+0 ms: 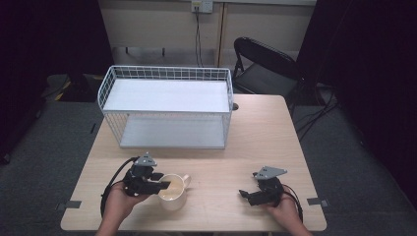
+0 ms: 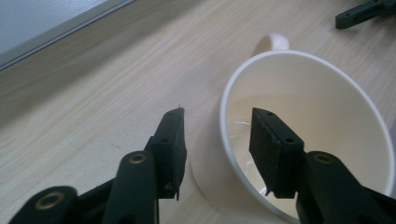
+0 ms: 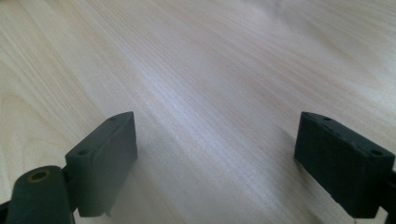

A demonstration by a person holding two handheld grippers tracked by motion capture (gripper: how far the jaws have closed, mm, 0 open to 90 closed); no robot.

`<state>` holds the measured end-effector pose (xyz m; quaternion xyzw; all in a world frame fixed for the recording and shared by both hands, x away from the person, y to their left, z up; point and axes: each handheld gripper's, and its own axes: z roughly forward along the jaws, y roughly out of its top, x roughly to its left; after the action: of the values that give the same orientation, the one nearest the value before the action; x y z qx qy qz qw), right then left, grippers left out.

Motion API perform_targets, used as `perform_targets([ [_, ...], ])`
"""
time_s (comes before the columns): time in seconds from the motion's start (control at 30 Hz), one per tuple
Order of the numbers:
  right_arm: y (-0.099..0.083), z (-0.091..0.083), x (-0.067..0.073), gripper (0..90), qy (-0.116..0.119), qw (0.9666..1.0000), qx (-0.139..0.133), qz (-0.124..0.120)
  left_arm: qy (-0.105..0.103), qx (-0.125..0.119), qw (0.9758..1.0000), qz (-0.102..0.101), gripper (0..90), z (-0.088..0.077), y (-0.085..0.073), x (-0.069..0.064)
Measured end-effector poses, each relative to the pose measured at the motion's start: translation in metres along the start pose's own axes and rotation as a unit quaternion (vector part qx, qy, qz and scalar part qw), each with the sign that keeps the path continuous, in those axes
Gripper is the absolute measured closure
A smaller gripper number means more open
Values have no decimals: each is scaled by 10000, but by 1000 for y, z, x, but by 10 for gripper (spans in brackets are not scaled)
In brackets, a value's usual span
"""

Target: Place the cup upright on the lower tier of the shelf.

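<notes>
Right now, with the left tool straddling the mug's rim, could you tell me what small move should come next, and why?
Probably close the left tool onto the mug wall: one jaw sits inside the rim, the other outside, with gaps visible on both sides, so nothing is gripped yet.

The worktop [image 1: 255, 142] is pale wood with fine, straight grain lines. On it, the mug [image 1: 174, 192] is cream-white inside and out — handle included. The left gripper [image 1: 158, 186] and right gripper [image 1: 247, 194] are black, each topped by a grey plate. The wire basket [image 1: 167, 73] at the far side is white, its sides a grid of small squares. The folding chair [image 1: 263, 66] beyond is black — the floor [image 1: 39, 147] is dark grey.
</notes>
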<state>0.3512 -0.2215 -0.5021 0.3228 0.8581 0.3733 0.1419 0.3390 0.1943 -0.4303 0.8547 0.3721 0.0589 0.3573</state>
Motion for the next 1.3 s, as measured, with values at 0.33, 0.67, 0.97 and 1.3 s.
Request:
perform_targets([
  [0.33,0,0,0,125,-1,10000,-1,-3,102,279,9995,100,671,10,0,-4],
  [0.67,0,0,0,125,1,10000,1,0,476,494,9973,274,823,12,1,-9],
  [0.97,0,0,0,125,1,10000,4,-1,668,416,9966,258,832,9,3,-8],
  [1.3,0,0,0,125,2,10000,3,-4,763,258,9966,161,833,5,7,0],
])
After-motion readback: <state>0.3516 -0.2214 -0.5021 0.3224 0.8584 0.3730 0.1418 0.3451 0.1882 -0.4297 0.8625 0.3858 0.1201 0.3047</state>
